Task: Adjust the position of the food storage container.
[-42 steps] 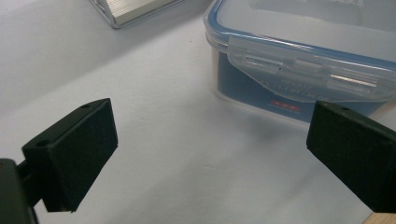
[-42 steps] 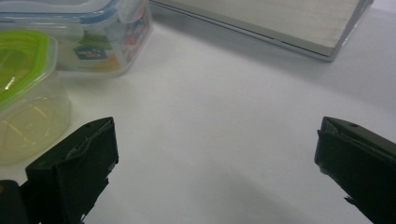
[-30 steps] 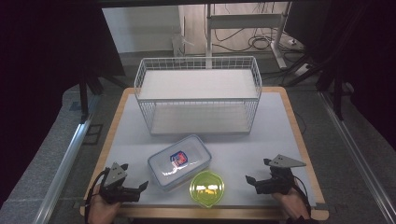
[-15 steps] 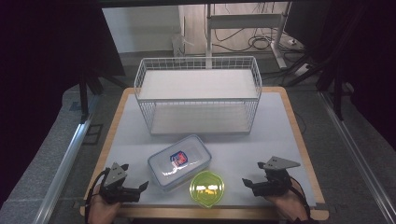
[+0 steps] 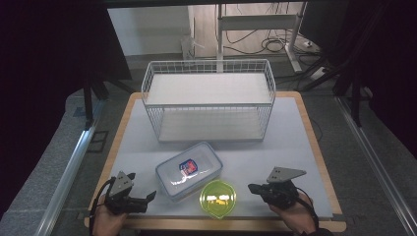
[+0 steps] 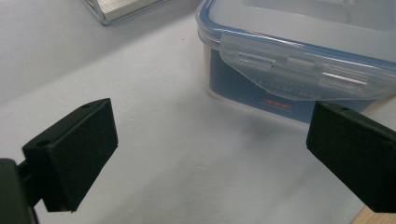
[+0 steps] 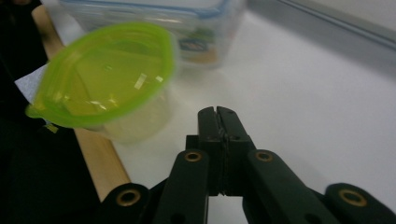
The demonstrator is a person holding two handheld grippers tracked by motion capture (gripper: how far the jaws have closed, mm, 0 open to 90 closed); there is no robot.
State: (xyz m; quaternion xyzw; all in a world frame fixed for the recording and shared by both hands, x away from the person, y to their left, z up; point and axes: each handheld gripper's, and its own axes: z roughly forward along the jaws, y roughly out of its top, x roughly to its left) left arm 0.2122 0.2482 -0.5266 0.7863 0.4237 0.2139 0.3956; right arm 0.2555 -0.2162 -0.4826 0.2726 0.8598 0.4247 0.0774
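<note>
White tabletop carries a clip-lid box (image 5: 189,170) near centre and a green-lidded tub (image 5: 218,198) at the near edge. Left gripper (image 5: 147,196) gapes wide; right gripper (image 5: 253,187) has just closed, empty. Tub seems light, slippery; grasp its rim.

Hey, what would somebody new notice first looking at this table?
Probably the bright green-lidded round tub at the table's near edge, between the two hand-held grippers. Next to it lies a clear rectangular container with a blue-rimmed snap lid, and behind both stands a white wire basket. The right gripper has just closed its jaws on nothing beside the tub, while the left gripper is open, facing the container.
</note>
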